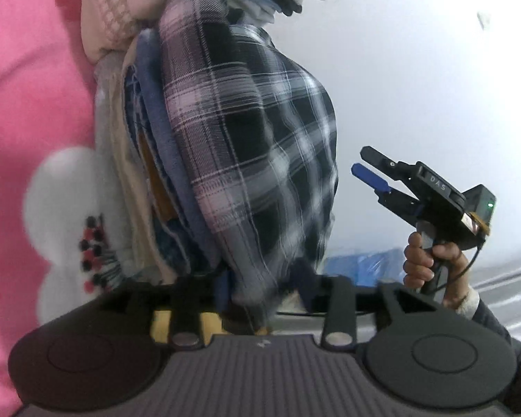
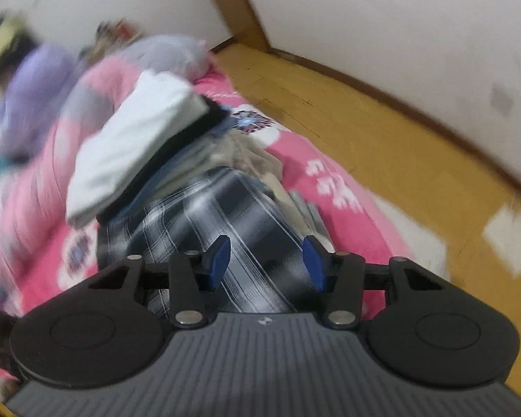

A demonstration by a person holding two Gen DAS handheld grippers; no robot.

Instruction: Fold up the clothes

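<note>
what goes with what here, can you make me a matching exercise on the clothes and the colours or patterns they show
Things:
1. top folded garment
2. checked shirt
3. fleece blanket
4. pads on the right gripper fingers

Looks:
a. pink with white flowers
b. blue
c. white
d. dark with pale plaid lines

Pairs: 1-c, 2-d, 3-a, 4-b

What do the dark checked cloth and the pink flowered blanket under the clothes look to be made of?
The dark checked cloth looks like thin woven cotton or flannel, matte: the check runs through the weave and it drapes in soft folds. The pink flowered blanket looks like plush fleece: a fuzzy, matte surface with soft-edged white flowers. Blur leaves both uncertain.
</note>
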